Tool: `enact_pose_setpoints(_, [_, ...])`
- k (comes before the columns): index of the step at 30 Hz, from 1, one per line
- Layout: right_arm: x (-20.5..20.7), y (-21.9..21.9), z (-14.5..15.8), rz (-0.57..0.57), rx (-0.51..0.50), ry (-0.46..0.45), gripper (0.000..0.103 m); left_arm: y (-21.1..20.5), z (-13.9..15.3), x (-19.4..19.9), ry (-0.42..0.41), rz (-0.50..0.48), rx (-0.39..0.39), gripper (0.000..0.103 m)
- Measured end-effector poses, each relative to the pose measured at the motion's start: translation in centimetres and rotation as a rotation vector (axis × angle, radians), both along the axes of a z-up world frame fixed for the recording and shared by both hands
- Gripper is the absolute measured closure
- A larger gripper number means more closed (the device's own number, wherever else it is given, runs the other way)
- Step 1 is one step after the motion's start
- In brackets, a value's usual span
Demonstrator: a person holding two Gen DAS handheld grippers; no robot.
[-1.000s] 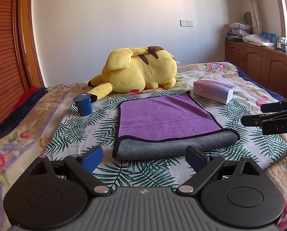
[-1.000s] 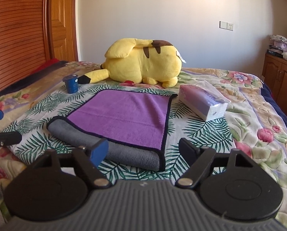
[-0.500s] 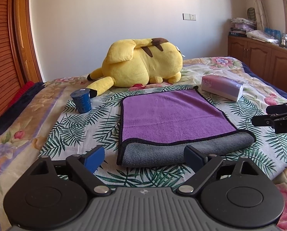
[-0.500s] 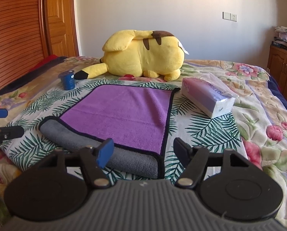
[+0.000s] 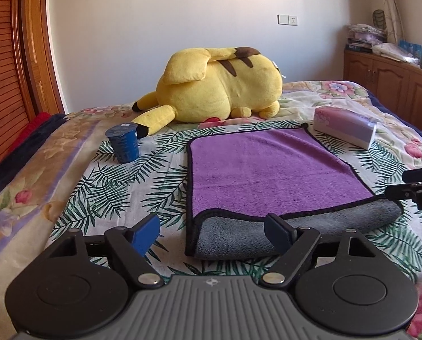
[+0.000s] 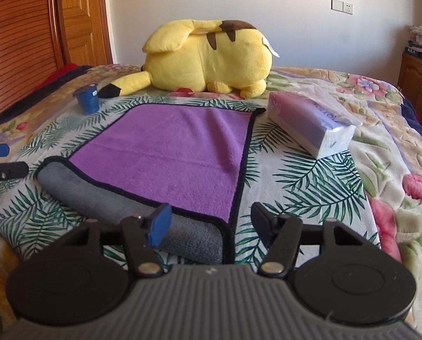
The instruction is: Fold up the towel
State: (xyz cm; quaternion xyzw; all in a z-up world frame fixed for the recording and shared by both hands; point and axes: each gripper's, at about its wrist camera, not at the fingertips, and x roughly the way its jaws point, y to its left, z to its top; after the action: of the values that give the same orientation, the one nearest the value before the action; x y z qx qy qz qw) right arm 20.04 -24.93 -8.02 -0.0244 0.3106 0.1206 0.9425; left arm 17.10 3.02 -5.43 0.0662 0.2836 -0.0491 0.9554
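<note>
A purple towel with a black hem lies on the bed, folded once so its grey underside shows along the near fold. It also shows in the right wrist view. My left gripper is open and empty at the towel's near left corner. My right gripper is open and empty at the near right corner. The right gripper's fingers show at the left view's right edge. The left gripper's fingers show at the right view's left edge.
A large yellow plush toy lies behind the towel. A blue cup stands to the towel's far left. A pink tissue pack lies to its far right. Wooden cabinets line the right wall.
Both grippers have moved forward, closer to the towel's near fold. The left gripper has also shifted left toward the corner. Both stay open.
</note>
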Motion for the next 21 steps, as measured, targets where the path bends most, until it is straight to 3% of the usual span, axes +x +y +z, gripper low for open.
enact_pose_setpoints(12, [1.3, -0.3, -1.1, 0.002, 0.013, 0.060, 0.040, 1.5, -1.7, 3.2, 0.036, -0.005, -0.026, 0.053])
enact_pose_setpoints(21, [1.6, -0.1, -1.6, 0.025, 0.019, 0.109, 0.040, 2.6, -2.8, 5.3, 0.099, 0.006, -0.074, 0.074])
